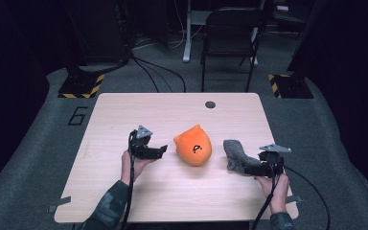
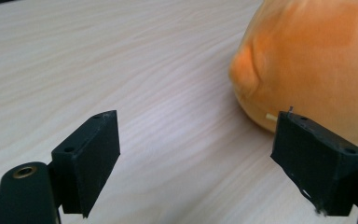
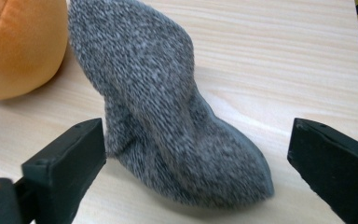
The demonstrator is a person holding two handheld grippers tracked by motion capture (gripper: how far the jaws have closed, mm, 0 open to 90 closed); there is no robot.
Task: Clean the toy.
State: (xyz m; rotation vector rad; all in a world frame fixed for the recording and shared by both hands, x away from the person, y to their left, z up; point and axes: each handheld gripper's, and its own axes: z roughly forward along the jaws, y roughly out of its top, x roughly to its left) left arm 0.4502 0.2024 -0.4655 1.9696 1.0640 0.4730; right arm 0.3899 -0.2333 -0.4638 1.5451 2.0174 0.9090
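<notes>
Your left hand-held gripper (image 1: 162, 149) sits jaws apart, nothing between, just beside orange plush toy (image 1: 193, 145) mid-bench (image 1: 124, 110). Your right hand-held gripper (image 1: 254, 167) gapes wide too, grey sock (image 1: 237, 156) lying loose in front of it, pads off fabric. Sock stands humped just right of toy, apart from it. Likely both items set down free, ready for regrasp.

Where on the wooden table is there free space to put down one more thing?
The light wooden table is bare across its far half, up to the small dark round hole, and along the near edge between the forearms. The middle is crowded: the round orange plush toy and the grey knitted sock lie between the grippers.
</notes>
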